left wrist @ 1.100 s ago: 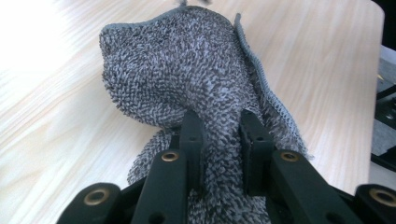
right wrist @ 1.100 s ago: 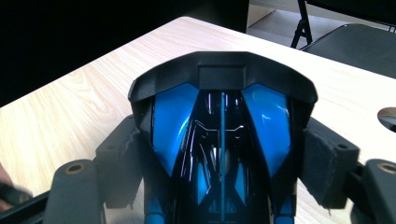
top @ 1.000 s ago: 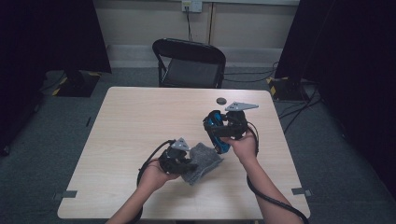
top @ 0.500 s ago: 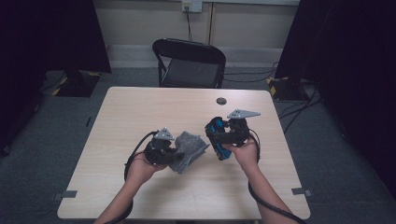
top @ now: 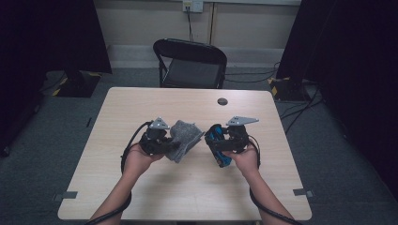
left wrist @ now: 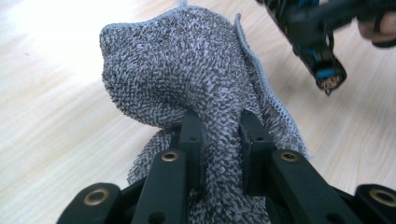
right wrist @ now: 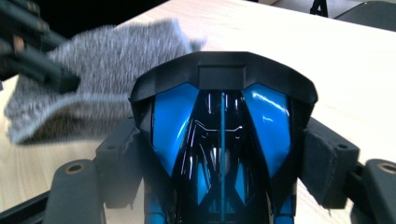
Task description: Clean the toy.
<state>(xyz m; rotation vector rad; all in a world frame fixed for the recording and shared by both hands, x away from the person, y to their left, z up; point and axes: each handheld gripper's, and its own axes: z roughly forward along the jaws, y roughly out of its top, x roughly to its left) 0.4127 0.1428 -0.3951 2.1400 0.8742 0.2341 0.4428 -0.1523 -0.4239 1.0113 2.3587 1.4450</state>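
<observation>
A grey terry cloth (top: 185, 136) hangs over the middle of the light wooden table (top: 141, 187). My left gripper (top: 170, 143) is shut on it: in the left gripper view the two black jaws pinch a fold of the cloth (left wrist: 187, 70) at my left gripper (left wrist: 219, 135). My right gripper (top: 220, 147) is just right of the cloth, shut on a glossy blue and black toy (top: 216, 138). In the right gripper view the toy (right wrist: 222, 116) sits squeezed between the padded jaws of my right gripper (right wrist: 224, 161), with the cloth (right wrist: 107, 46) just beyond it.
A small dark round disc (top: 222, 101) lies on the table near its far edge. A black folding chair (top: 190, 63) stands behind the table. Cables trail from both grippers along the forearms, and dark curtains flank the room.
My left hand has carried the cloth to the left and away from the person, lifting it. My right hand has sunk a little with the toy.
</observation>
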